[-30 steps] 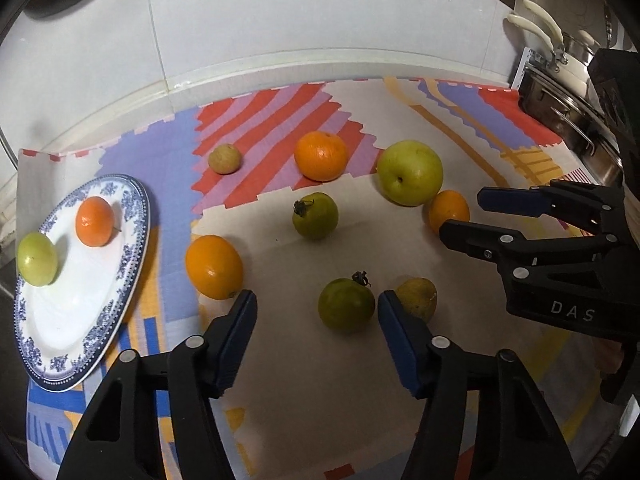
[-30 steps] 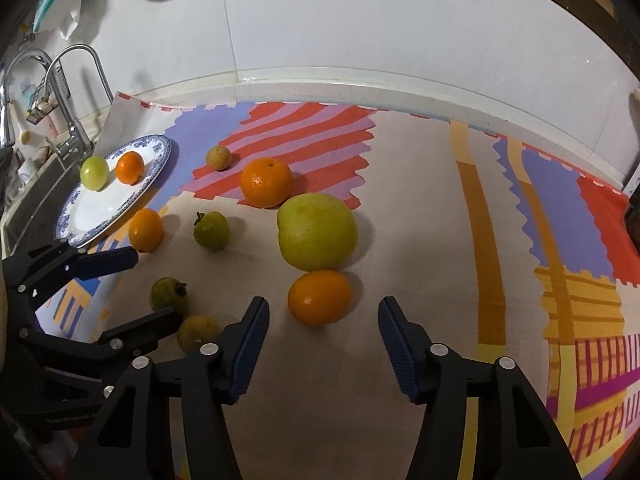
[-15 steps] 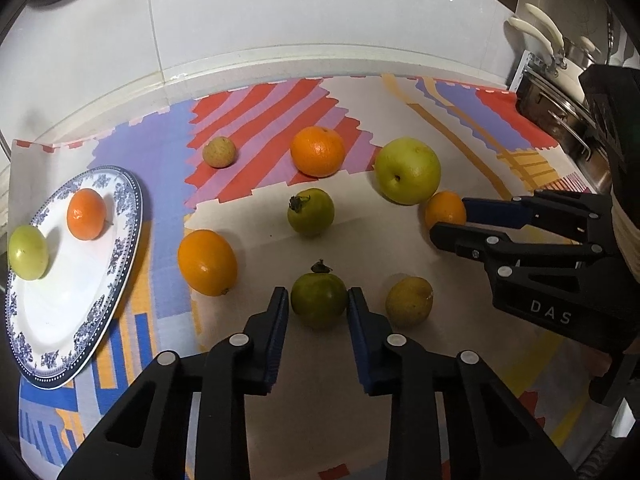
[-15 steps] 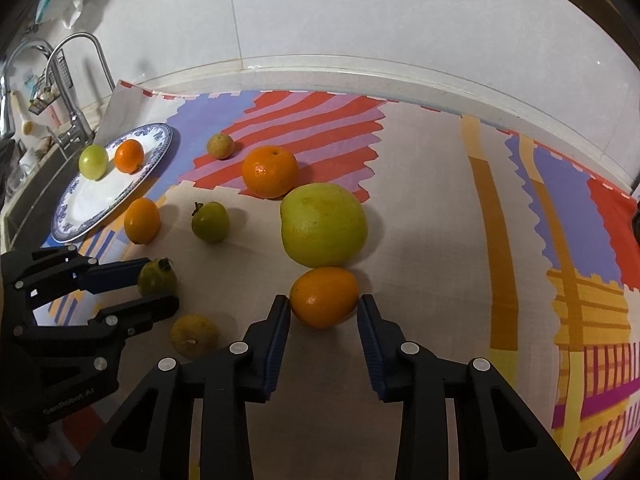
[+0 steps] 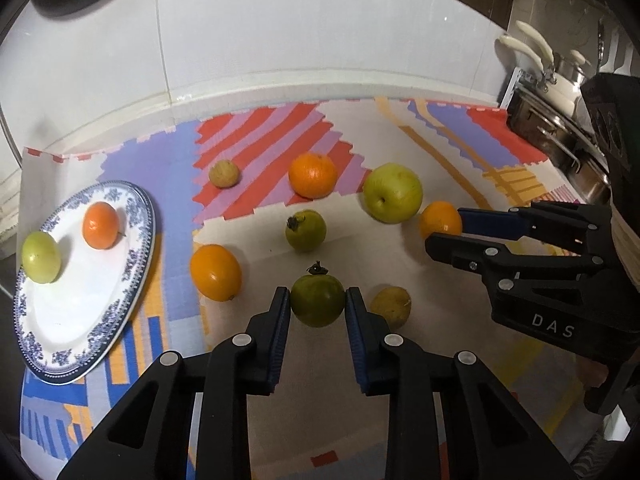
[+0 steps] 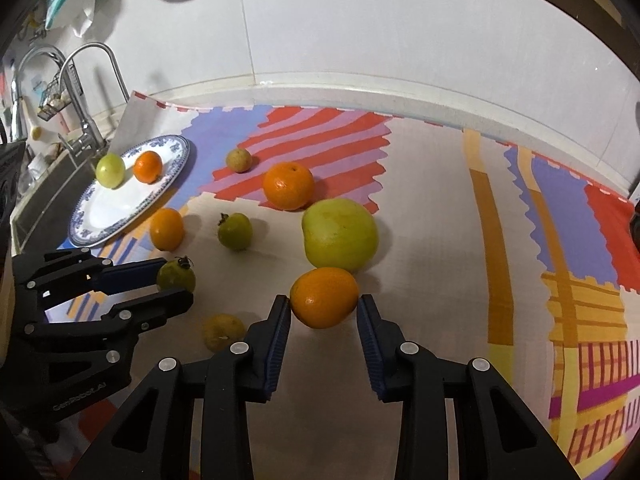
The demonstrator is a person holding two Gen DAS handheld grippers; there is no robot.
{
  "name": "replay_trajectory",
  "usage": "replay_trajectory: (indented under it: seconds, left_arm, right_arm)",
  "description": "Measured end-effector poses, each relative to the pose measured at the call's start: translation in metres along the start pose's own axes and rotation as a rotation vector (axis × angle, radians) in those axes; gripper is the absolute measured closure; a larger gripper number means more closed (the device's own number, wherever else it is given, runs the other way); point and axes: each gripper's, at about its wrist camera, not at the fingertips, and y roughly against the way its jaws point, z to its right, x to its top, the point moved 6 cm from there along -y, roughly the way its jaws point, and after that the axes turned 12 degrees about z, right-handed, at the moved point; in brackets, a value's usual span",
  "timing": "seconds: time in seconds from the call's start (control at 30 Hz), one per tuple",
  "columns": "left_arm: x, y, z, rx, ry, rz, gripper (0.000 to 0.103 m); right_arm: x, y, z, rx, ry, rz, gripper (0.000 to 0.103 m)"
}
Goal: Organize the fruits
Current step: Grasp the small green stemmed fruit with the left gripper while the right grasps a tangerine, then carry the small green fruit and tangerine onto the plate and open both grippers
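1. The left gripper point(image 5: 318, 304) squeezes a green fruit with a stem point(image 5: 317, 299) between its two blue pads. The fruit sits on the colorful mat point(image 5: 400, 380).
2. The right gripper point(image 6: 323, 312) squeezes a small orange point(image 6: 324, 297) from both sides. This orange touches the mat too.
3. A big yellow-green fruit point(image 6: 340, 234) sits just behind the small orange.
4. A blue and white plate point(image 5: 80, 312) lies at the left edge of the mat. It holds a little orange point(image 5: 101, 225) and a pale green fruit point(image 5: 41, 257).
5. A brownish-yellow fruit point(image 5: 391, 306) lies just right of the left gripper.
6. Other oranges and one more green fruit lie loose on the mat.
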Motion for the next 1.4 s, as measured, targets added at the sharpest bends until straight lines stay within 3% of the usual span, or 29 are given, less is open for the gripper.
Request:
replay_trajectory:
  seconds: [0.57, 1.4]
  left_arm:
    - [0.024, 0.070, -0.015, 0.052, 0.029, 0.165, 0.075]
    - [0.011, 0.133, -0.095, 0.161, 0.064, 0.243, 0.075]
  right_arm:
    - [0.030, 0.055, -0.043, 0.049, 0.032, 0.133, 0.068]
    - [0.055, 0.065, -0.138, 0.121, 0.079, 0.214, 0.068]
